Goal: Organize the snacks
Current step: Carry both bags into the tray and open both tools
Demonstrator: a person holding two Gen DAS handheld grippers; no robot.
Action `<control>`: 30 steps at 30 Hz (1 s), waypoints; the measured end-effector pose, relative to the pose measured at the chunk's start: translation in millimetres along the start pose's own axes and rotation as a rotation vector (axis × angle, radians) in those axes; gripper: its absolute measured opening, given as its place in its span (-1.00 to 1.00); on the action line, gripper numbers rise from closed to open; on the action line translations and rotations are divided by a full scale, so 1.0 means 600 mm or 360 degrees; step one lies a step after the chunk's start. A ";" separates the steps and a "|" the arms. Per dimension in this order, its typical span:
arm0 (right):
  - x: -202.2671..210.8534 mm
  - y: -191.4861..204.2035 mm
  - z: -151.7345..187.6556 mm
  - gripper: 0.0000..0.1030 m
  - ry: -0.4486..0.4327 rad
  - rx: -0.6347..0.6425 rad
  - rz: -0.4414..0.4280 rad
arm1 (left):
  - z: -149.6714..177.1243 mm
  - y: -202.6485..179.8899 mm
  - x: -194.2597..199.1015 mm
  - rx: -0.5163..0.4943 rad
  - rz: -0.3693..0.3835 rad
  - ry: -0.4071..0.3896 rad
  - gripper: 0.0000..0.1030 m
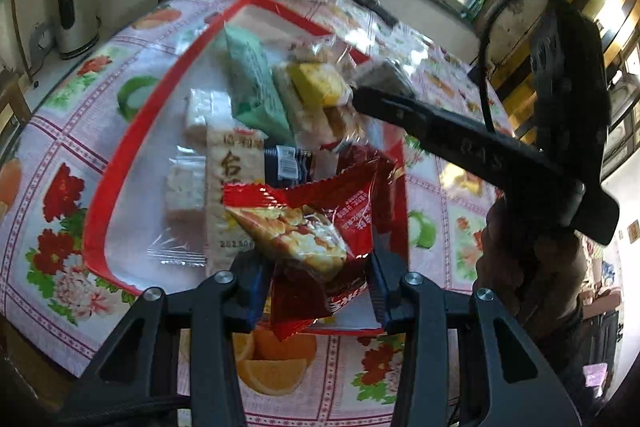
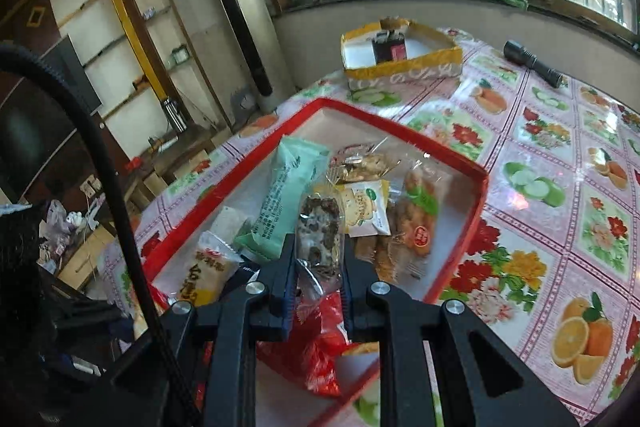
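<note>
- Left gripper (image 1: 320, 291): jaws pinching a red snack packet (image 1: 316, 227), glossy foil with a crimped top edge and a picture of golden crackers, held over the near end of the red tray (image 1: 96, 211).
- Right gripper (image 2: 318, 291): jaws pressed tight on a clear-wrapped dark bar (image 2: 320, 235), speckled brown and white, held above the tray.
- Tray, on the floral tablecloth (image 2: 560, 219): mint-green pack (image 2: 286, 195), yellow-and-white biscuit pack (image 2: 366, 207), cream pack with dark characters (image 2: 208, 273), twisted pastries in clear wrap (image 2: 418, 223).

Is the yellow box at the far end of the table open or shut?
Open. The yellow box has no lid on top: the right wrist view looks into its white inside, where a dark item stands.
</note>
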State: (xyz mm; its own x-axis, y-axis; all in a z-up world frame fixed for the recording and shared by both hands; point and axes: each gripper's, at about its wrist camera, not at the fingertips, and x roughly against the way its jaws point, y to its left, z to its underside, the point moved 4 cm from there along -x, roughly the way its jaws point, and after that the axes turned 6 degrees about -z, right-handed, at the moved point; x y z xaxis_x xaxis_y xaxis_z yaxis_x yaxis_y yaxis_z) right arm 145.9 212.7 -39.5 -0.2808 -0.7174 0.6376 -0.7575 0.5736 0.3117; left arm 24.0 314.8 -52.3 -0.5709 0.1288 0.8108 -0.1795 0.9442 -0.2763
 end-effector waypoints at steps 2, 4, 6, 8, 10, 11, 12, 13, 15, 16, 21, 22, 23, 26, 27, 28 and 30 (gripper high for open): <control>-0.017 -0.008 0.006 -0.68 0.0034 -0.0033 -0.0013 | -0.001 0.001 -0.002 -0.0017 -0.0021 -0.0011 -0.15; -0.024 -0.009 0.010 -0.68 0.0052 -0.0038 -0.0014 | -0.004 0.004 -0.001 -0.0027 -0.0034 -0.0027 -0.14; -0.030 -0.009 0.013 -0.65 0.0070 -0.0036 -0.0022 | -0.005 0.012 -0.004 -0.0016 -0.0045 -0.0024 -0.13; -0.033 -0.010 0.015 -0.58 0.0076 -0.0056 -0.0030 | -0.007 0.018 -0.009 -0.0009 -0.0039 -0.0019 -0.12; -0.031 -0.014 0.013 -0.39 0.0059 -0.0076 -0.0005 | -0.009 0.021 -0.008 -0.0010 -0.0053 -0.0044 -0.04; -0.024 -0.015 0.012 -0.17 0.0031 -0.0091 0.0012 | -0.010 0.020 -0.004 -0.0013 -0.0059 -0.0070 0.14; -0.012 -0.016 0.011 0.05 -0.0011 -0.0110 0.0023 | -0.011 0.017 0.003 -0.0021 -0.0074 -0.0105 0.39; 0.005 -0.017 0.011 0.12 -0.0060 -0.0130 0.0029 | -0.011 0.013 0.009 -0.0033 -0.0091 -0.0141 0.50; 0.034 -0.017 0.014 0.15 -0.0120 -0.0169 0.0076 | -0.007 0.001 0.031 -0.0078 -0.0130 -0.0239 0.70; 0.052 -0.015 0.019 0.15 -0.0152 -0.0187 0.0088 | -0.005 -0.007 0.041 -0.0106 -0.0147 -0.0275 0.74; 0.127 0.006 0.057 0.35 -0.0316 -0.0223 0.0138 | 0.012 -0.041 0.087 -0.0215 -0.0405 -0.0506 1.00; 0.144 0.012 0.068 0.35 -0.0358 -0.0223 0.0163 | 0.015 -0.045 0.095 -0.0236 -0.0487 -0.0552 1.00; 0.161 0.015 0.079 0.37 -0.0401 -0.0238 0.0164 | 0.020 -0.049 0.104 -0.0250 -0.0572 -0.0602 1.00; 0.187 0.014 0.099 0.42 -0.0468 -0.0349 0.0076 | 0.028 -0.056 0.114 -0.0286 -0.0779 -0.0672 1.00; 0.193 0.012 0.105 0.42 -0.0486 -0.0389 0.0059 | 0.031 -0.057 0.114 -0.0286 -0.0832 -0.0681 1.00; 0.198 0.011 0.111 0.42 -0.0495 -0.0415 0.0046 | 0.034 -0.057 0.115 -0.0287 -0.0871 -0.0682 1.00; 0.200 0.010 0.117 0.42 -0.0496 -0.0440 0.0019 | 0.041 -0.062 0.114 -0.0290 -0.0938 -0.0681 1.00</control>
State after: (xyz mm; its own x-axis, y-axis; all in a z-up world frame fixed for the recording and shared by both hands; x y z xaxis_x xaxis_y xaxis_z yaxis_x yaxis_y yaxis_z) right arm 66.2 102.3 -10.8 -0.4859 -0.7709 0.4119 -0.5783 0.6369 0.5098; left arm -28.1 281.3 0.5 -0.6894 -0.5080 0.5164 -0.4379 0.8601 0.2616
